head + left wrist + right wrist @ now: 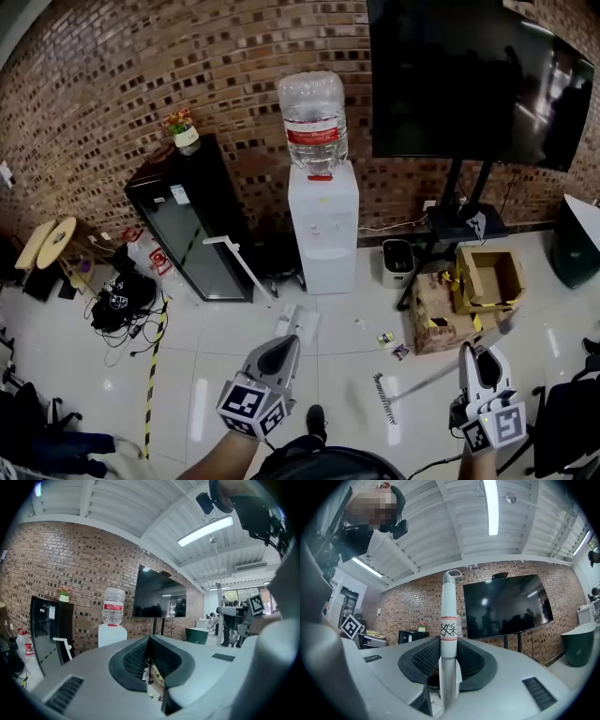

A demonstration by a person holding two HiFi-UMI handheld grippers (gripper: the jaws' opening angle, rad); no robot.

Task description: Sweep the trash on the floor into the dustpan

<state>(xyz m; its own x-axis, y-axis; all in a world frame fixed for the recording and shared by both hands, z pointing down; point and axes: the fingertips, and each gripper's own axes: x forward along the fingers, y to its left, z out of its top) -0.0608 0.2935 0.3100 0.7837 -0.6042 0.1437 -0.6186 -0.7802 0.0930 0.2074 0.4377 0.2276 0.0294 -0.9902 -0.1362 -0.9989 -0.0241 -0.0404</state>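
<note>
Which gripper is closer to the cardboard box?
Right. The right gripper, shut on the broom handle, sits just below the box in the head view. The left gripper is well off to the box's left, beyond the broom head.

Water cooler (322,225) against wall (112,84). Cabinet (187,220) left of it, boxes (487,277) right. Dustpan (292,324) and scraps (385,338) on floor before it.

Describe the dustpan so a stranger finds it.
Start at the white water dispenser topped by a clear bottle. On the tiles before it lies the white plastic dustpan; unlike the small scraps to its right, it has a long handle slanting toward the black glass-door fridge.
</note>
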